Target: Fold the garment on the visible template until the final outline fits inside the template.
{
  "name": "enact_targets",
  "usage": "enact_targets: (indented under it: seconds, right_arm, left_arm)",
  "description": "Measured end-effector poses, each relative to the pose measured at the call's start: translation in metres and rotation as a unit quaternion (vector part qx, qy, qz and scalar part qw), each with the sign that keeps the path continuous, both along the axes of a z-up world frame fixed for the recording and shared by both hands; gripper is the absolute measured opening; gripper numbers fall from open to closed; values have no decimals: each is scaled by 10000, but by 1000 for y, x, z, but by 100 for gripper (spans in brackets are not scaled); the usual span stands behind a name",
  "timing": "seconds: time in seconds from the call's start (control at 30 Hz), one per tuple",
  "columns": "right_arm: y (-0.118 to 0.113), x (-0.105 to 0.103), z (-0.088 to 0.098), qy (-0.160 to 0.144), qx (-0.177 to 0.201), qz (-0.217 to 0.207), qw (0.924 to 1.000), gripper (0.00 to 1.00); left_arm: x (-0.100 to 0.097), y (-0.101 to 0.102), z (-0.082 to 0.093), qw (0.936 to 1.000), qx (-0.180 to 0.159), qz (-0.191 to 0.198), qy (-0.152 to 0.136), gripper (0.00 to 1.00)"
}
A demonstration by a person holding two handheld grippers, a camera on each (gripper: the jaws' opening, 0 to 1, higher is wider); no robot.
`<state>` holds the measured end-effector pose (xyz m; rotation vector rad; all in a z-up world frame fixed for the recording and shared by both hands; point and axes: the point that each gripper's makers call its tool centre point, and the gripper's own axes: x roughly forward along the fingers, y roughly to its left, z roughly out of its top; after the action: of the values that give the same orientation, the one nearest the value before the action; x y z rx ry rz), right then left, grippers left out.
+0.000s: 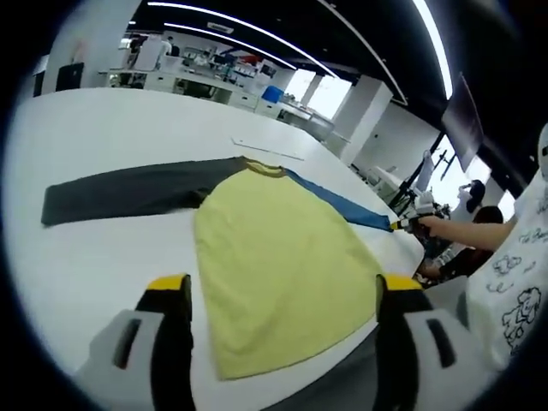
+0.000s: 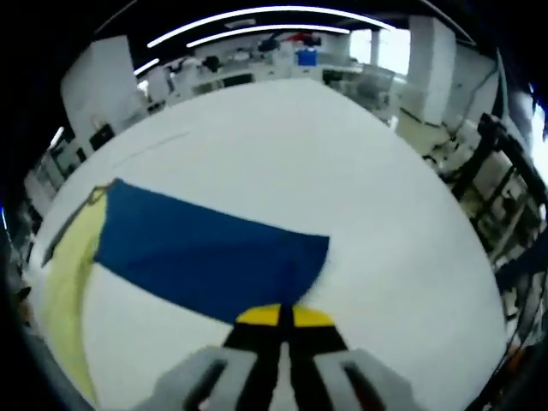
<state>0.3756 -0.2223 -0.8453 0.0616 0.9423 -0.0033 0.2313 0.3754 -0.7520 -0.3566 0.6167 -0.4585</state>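
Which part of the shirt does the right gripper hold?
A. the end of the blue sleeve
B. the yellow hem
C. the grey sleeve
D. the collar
A: in the right gripper view, the right gripper has its yellow-tipped jaws closed on the cuff end of the blue sleeve.

The garment (image 1: 274, 257) lies flat on the tabletop (image 1: 103, 257), its body between the left gripper's (image 1: 282, 295) fingers (image 1: 167, 287). One sleeve stretches away left, the other right to the right gripper (image 1: 402, 224).
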Motion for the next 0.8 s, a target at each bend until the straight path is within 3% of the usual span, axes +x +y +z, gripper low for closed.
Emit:
enact_targets:
  seconds: [0.4, 0.8]
  right_arm:
    - [-12, 38, 1, -63, -261, 151, 9995, 0]
    - [-34, 77, 0, -146, -336, 196, 9991, 0]
  left_arm:
    - [9, -1, 2, 9999, -64, 106, -27, 85]
    - [16, -15, -6, 9999, -94, 34, 85, 84]
